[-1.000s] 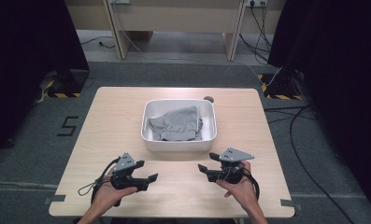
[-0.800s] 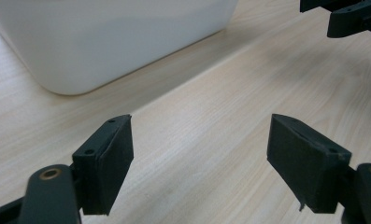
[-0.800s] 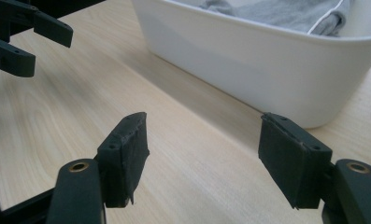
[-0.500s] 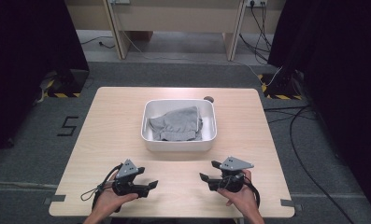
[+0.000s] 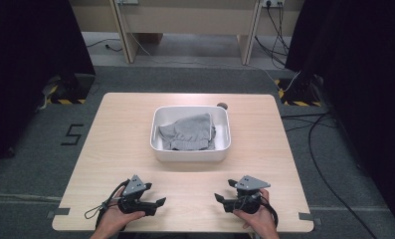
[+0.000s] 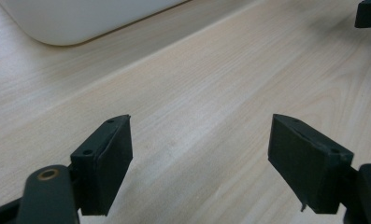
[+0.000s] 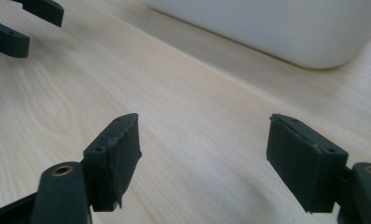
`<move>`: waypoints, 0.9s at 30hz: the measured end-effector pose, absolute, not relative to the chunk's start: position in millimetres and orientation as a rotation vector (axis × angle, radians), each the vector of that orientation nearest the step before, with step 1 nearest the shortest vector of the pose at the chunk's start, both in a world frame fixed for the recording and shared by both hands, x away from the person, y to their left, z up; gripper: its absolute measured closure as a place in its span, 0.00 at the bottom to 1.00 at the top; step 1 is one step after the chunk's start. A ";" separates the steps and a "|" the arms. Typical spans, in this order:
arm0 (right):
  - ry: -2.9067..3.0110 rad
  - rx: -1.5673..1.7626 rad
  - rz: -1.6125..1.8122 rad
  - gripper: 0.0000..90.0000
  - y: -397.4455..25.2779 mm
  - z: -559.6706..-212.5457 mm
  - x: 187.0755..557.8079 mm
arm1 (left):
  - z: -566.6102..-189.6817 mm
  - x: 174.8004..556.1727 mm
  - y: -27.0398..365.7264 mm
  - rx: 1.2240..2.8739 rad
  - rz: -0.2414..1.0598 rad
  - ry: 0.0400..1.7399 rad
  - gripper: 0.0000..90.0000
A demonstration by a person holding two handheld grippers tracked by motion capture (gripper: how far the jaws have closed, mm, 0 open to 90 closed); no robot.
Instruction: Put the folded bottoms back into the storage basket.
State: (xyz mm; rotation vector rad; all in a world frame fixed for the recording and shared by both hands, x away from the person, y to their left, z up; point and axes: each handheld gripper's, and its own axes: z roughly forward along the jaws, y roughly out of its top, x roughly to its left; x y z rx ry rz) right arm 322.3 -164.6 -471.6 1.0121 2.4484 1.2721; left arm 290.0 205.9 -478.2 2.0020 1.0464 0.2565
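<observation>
Cloth: a crumpled grey cloth (image 5: 187, 132) lies in the white tub (image 5: 157, 144) at the counter (image 5: 120, 129) centre, towards the far edge.
Left tongs (image 5: 156, 203): I hold them near the near edge, jaws wide, gripping nothing.
Right tongs (image 5: 219, 197): likewise near the near edge, wide and bare.
Bearing: the cloth is straight ahead of both, between them.
Long axis: seemingly left-right, though the folds blur it.
Nearer hand: neither, I judge.
</observation>
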 end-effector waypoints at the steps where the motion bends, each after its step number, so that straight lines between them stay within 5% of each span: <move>1: 2.446 1.020 1.269 0.28 -165.4 -472.5 320.8 | -478.9 289.2 206.0 2.007 0.261 1.045 0.24; 27: 2.446 1.063 1.194 0.20 -174.1 -483.1 301.0 | -486.9 267.5 212.6 2.044 0.301 1.044 0.20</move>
